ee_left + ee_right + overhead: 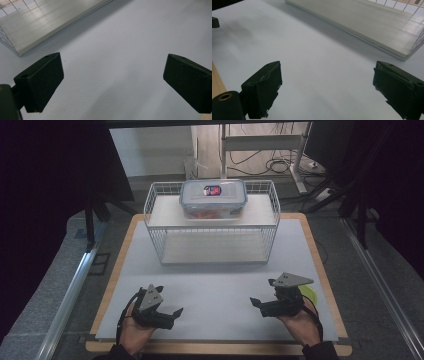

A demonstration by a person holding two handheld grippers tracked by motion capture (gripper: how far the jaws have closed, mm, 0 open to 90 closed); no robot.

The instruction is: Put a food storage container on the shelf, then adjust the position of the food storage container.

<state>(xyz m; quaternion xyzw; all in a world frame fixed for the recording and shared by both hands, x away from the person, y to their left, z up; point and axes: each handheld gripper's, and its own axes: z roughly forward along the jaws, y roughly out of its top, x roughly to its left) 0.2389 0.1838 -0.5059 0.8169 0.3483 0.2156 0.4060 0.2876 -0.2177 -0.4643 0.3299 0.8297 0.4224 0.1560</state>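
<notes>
A clear plastic food box [213, 198] with a blue-rimmed lid and a red-blue label stands on the top shelf of a white wire rack [212, 222] at the back of the grey mat. Something orange shows through its wall. Near the front left, my left gripper [170, 311] rests low over the mat, jaws wide apart and empty [112, 80]. At the front right my right gripper [256, 305] is also open with nothing between its jaws [327, 87]. Both point inward toward the mat's middle, well short of the rack.
The rack's lower shelf [42, 22] [372, 27] is bare. The grey mat [215, 285] lies on a wooden table [115, 270]. A yellow-green round thing [309, 295] lies partly hidden behind the right gripper. Metal rails run along both sides of the table.
</notes>
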